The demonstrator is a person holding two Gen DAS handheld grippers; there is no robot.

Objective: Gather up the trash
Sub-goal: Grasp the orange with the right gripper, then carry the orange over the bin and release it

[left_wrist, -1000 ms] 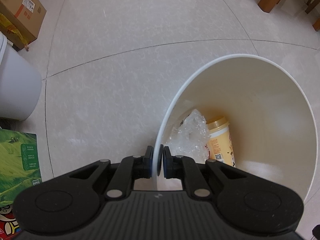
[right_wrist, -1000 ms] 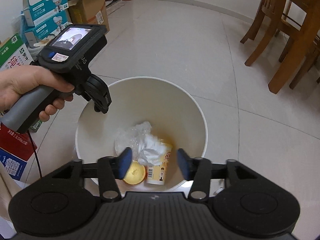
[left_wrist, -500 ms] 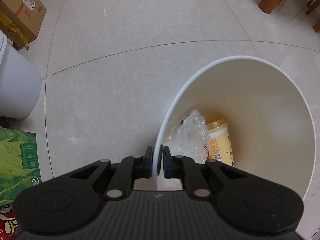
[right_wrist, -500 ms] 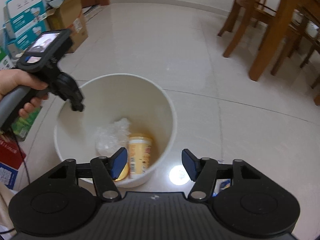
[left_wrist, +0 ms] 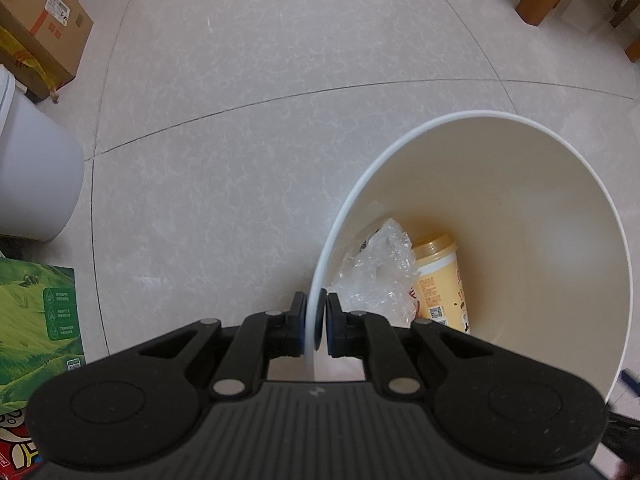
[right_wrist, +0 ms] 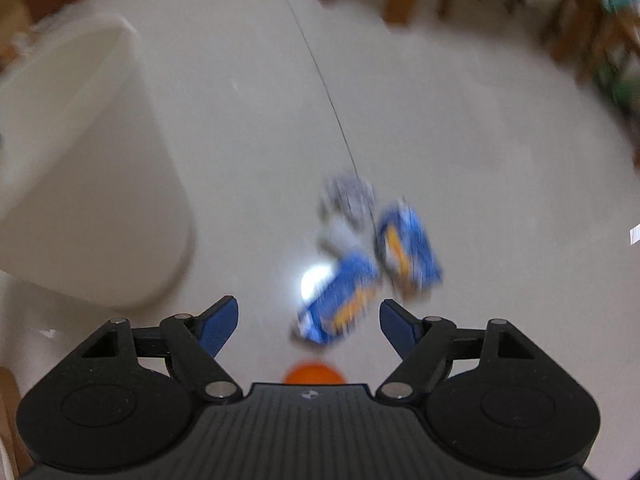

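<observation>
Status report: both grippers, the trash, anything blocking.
Left gripper shut on bin rim. Right gripper open, jaws just widened, over blue wrappers on floor. Nothing blocking.

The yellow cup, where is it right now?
In the left view, the yellow cup lies at the bottom of the white bin, right of the crumpled clear plastic.

R gripper [right_wrist: 309, 322] swung off the bin [right_wrist: 80, 168], now low over blue wrappers [right_wrist: 340, 300] on floor, jaws just been opening, nothing btwn them
</observation>
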